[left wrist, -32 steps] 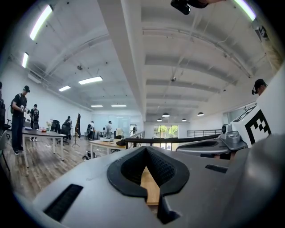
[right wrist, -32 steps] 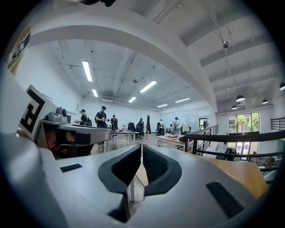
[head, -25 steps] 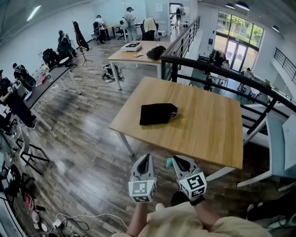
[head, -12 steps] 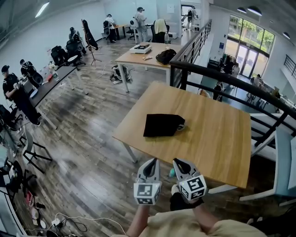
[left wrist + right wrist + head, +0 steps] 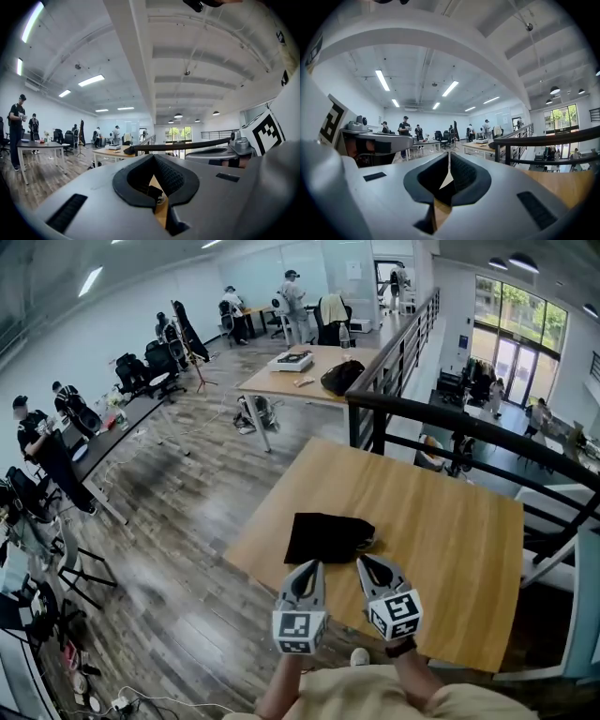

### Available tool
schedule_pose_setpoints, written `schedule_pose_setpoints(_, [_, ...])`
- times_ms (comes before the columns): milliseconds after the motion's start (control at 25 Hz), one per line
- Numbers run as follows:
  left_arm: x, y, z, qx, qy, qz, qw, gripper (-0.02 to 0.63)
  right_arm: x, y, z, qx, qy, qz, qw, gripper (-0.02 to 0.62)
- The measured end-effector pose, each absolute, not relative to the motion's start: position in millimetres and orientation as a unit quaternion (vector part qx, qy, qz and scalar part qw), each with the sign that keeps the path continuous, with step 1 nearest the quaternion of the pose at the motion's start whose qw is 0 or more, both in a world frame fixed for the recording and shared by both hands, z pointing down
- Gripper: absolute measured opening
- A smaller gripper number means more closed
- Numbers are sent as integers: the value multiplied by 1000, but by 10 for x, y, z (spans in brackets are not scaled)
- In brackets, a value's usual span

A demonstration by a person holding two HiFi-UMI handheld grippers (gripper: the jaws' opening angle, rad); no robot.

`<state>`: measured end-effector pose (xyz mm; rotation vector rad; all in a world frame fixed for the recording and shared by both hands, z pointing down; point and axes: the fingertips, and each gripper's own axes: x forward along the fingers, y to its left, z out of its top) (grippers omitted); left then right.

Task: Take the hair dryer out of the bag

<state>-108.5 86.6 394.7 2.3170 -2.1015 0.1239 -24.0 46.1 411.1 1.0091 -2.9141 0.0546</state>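
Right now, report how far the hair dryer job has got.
Done: nothing. The black bag lies flat on the wooden table, with no hair dryer out beside it. In hand: nothing; the left gripper and right gripper are both shut and empty, just short of the bag. Left: reach the bag, open it, pull the hair dryer out.

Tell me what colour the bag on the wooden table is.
Plain black. The bag shows best in the head view.
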Motion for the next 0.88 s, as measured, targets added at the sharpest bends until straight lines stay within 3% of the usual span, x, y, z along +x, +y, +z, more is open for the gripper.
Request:
schedule_pose_setpoints(160, [-1144, 589, 4210, 727, -684, 54, 29, 12, 48, 19, 4227, 365, -931, 27, 1, 18])
schedule_pose_setpoints(880, [-1397, -1084, 4759, 775, -620, 106, 59, 13, -444, -1348, 4933, 371, -922, 83, 74, 18])
